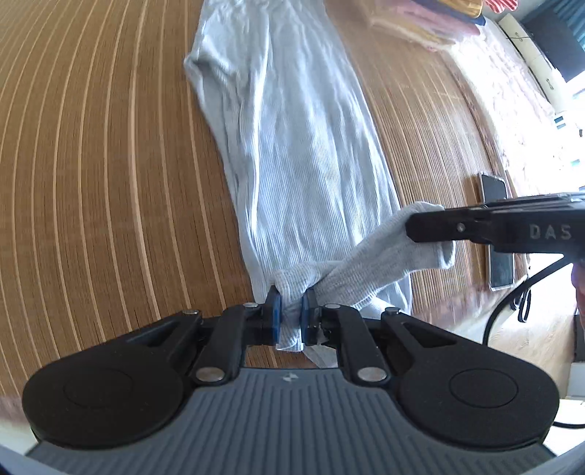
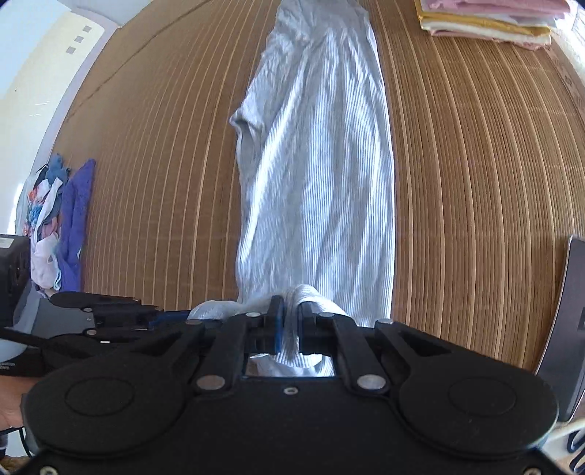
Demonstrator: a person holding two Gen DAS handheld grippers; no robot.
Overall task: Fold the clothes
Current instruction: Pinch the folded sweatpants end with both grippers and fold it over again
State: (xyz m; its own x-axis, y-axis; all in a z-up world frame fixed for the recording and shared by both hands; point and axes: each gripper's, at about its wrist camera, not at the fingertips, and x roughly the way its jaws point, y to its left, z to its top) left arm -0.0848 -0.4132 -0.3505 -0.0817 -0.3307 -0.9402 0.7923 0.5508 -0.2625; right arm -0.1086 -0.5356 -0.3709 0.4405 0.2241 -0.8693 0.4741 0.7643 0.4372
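A pale blue ribbed shirt lies stretched lengthwise along the woven mat, folded narrow, with a short sleeve sticking out on its left side. My left gripper is shut on the bunched near hem of the shirt. To its right, my right gripper comes in sideways and pinches the other near corner. In the right wrist view the same shirt runs away from the camera, and my right gripper is shut on a fold of its hem. The left gripper shows at the lower left.
The striped brown mat covers the surface. A stack of folded pink and yellow clothes sits far right. A heap of unfolded clothes with a purple piece lies at the left edge. A dark phone rests at the right.
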